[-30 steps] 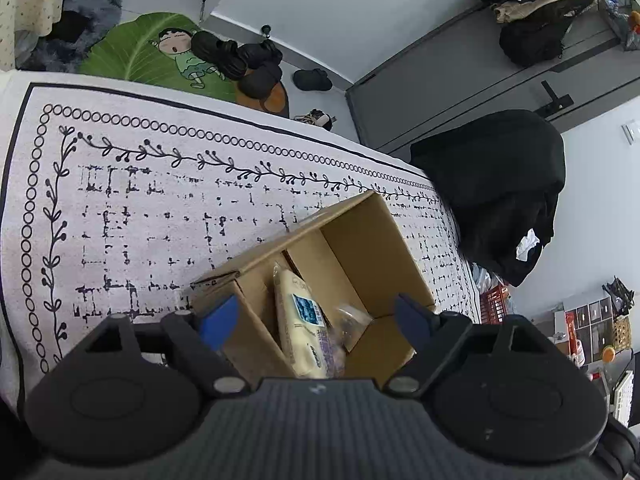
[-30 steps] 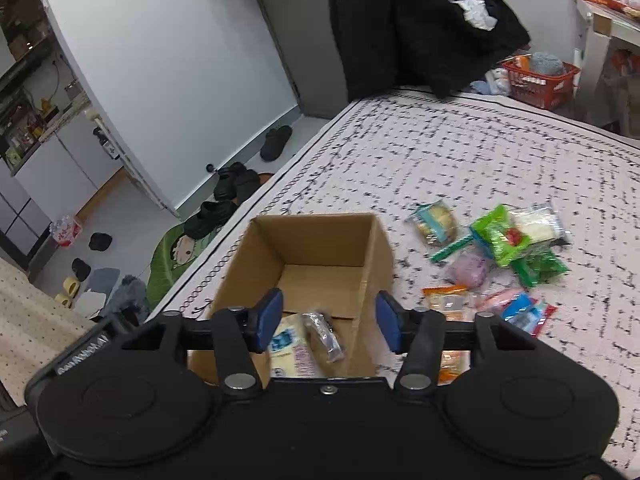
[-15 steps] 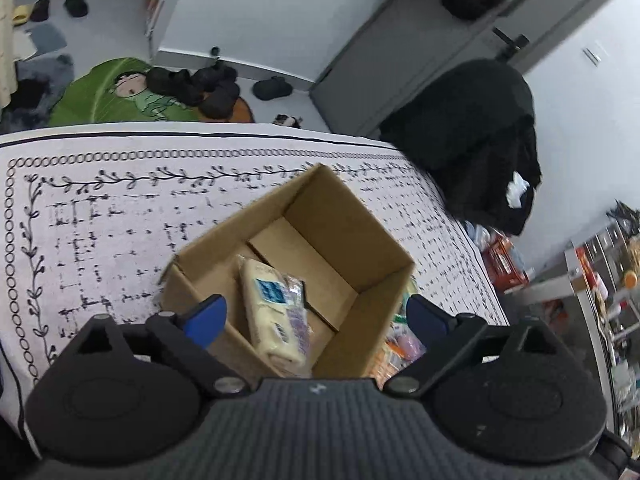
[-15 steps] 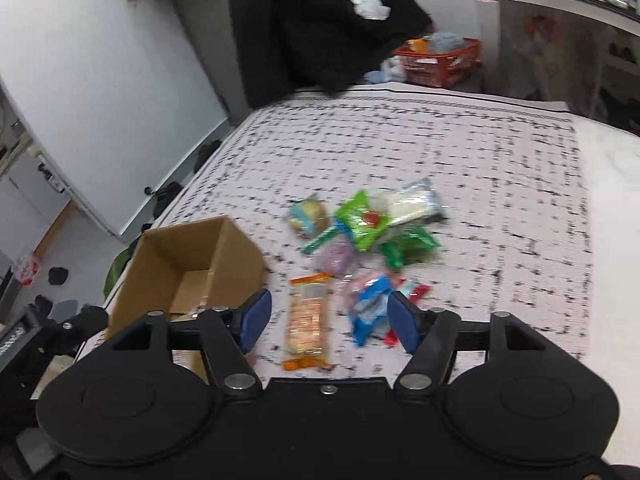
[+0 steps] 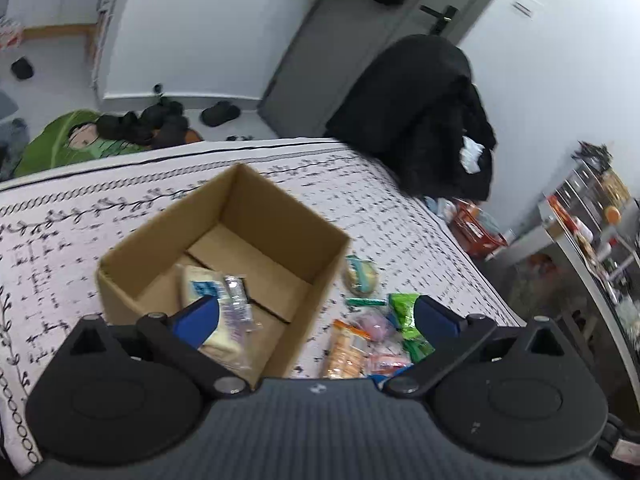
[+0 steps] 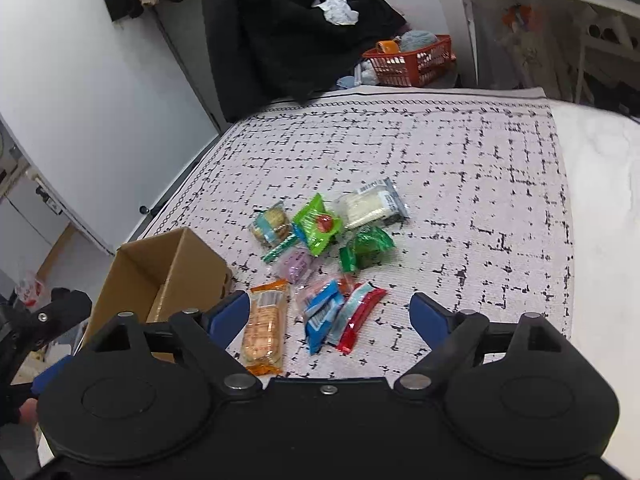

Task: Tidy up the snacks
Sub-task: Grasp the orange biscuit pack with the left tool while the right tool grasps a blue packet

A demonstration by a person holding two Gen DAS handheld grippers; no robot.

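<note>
An open cardboard box [image 5: 224, 240] [image 6: 160, 276] stands on the patterned bedspread, with a pale wrapped bar [image 5: 208, 304] and a small clear packet [image 5: 236, 300] inside. Beside it lies a pile of snacks: an orange cracker pack [image 6: 266, 326], blue and red packets [image 6: 340, 312], green packs [image 6: 318, 224], a white pack [image 6: 372, 206]. My left gripper [image 5: 316, 316] hovers over the box's near right edge, jaws opening, nothing between them. My right gripper [image 6: 330, 316] hangs above the near end of the pile, jaws opening, pads not pressing on anything.
A black coat [image 6: 296, 36] hangs at the bed's far corner, with a red basket [image 6: 412, 60] on the floor by it. Shoes [image 5: 152, 124] and a green mat lie on the floor beyond the bed. Shelving [image 5: 592, 232] stands at the right.
Both grippers have swung from over the box toward the snack pile and their jaws have widened. The left view has rolled, bringing the snacks into sight.
</note>
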